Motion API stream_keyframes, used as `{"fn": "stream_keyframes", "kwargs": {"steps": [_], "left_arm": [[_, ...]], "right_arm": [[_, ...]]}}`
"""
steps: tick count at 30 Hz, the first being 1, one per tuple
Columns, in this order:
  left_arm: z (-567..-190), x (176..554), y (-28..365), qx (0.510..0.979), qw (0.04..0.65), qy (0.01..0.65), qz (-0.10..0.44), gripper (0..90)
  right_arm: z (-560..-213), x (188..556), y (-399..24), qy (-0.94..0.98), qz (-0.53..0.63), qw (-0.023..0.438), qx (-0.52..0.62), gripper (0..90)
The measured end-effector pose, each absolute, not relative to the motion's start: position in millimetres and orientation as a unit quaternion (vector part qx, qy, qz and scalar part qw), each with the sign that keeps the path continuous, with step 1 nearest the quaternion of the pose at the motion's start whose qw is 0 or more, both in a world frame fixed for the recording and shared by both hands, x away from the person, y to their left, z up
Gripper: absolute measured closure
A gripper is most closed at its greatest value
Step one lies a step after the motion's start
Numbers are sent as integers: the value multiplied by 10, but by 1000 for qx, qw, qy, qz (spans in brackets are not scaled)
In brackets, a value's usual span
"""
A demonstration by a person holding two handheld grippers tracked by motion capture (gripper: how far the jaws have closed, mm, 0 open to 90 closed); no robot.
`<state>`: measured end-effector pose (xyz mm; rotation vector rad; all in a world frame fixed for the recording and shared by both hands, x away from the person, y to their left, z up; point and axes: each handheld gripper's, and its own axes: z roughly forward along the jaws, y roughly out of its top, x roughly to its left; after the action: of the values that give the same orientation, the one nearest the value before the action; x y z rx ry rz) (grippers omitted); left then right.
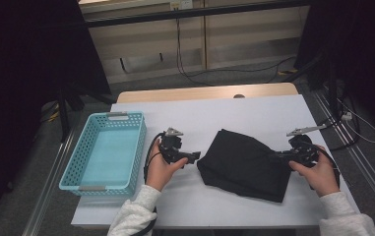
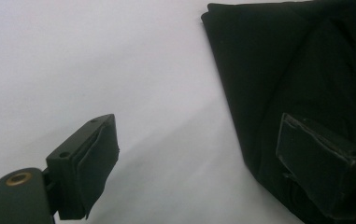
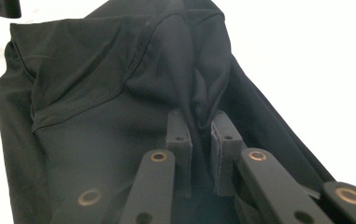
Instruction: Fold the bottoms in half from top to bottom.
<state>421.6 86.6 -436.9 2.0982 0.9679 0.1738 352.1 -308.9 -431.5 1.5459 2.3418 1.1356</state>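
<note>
A folded black garment (image 1: 246,164) lies on the white table, right of centre. My right gripper (image 1: 279,156) is at the garment's right edge, and its jaws pinch a raised ridge of the black cloth (image 3: 192,100) between the pads (image 3: 180,135). My left gripper (image 1: 195,157) hovers just left of the garment with its jaws wide apart and nothing between them. In the left gripper view the garment's edge (image 2: 241,93) runs in front of the right-hand pad (image 2: 316,154), while the other pad (image 2: 89,154) stands over bare table.
A light blue perforated basket (image 1: 92,181) sits at the table's left side. The white table top (image 1: 254,113) ends in a wooden strip at the back. Cables and dark stands are on the floor beyond and to the right.
</note>
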Motion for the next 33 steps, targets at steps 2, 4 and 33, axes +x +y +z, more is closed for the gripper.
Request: {"fn": "stream_keyframes", "kwargs": {"steps": [2,4,33], "left_arm": [[-4373,4215,863,830,400,382,68,129],[-4370,4215,867,830,400,383,70,129],[-4350,4198,862,829,403,382,68,131]], "right_arm": [[-4316,3521,-3087,773,374,58,510,813],[-4313,3520,-3085,773,374,58,509,813],[-4239,3453,-3162,774,351,115,514,565]]}}
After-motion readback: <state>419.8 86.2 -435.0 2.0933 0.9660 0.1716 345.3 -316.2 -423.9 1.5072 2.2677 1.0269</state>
